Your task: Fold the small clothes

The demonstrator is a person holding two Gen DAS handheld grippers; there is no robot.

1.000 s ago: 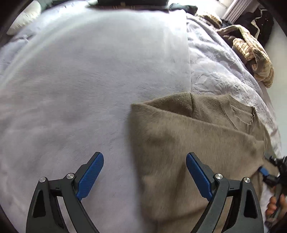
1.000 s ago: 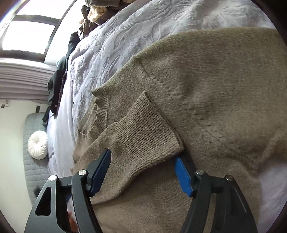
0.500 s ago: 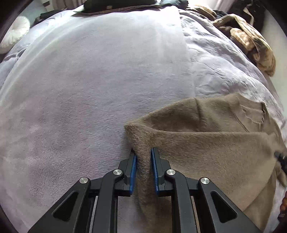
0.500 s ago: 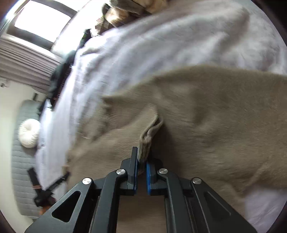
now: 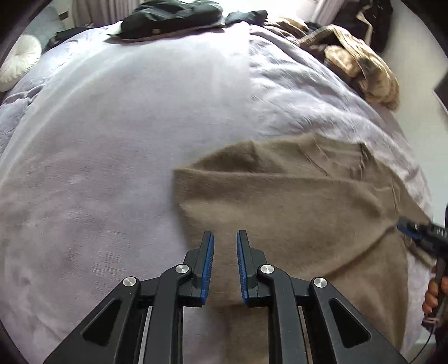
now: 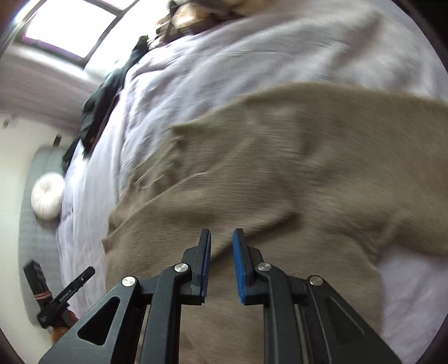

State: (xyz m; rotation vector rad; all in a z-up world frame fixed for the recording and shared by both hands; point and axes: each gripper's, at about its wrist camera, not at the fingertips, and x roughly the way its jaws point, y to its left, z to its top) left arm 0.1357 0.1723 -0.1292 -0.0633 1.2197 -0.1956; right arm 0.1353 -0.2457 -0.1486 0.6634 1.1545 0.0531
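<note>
A taupe knitted sweater (image 5: 294,201) lies partly folded on a lilac bed cover (image 5: 112,140). My left gripper (image 5: 225,238) hovers over the sweater's left edge with its jaws a little apart and nothing between them. My right gripper (image 6: 221,233) is over the sweater (image 6: 280,168) near a folded sleeve, jaws also slightly apart and empty. The right gripper shows at the right edge of the left wrist view (image 5: 420,235). The right wrist view is blurred by motion.
Dark clothes (image 5: 170,16) lie at the far end of the bed. A tan patterned pile (image 5: 361,64) sits at the far right. A round white cushion (image 5: 19,61) is at the far left, also in the right wrist view (image 6: 47,196).
Both grippers closed on sweater folds half a second ago. Now both have opened a little, let go, and drawn back; the sweater has dropped flat.
</note>
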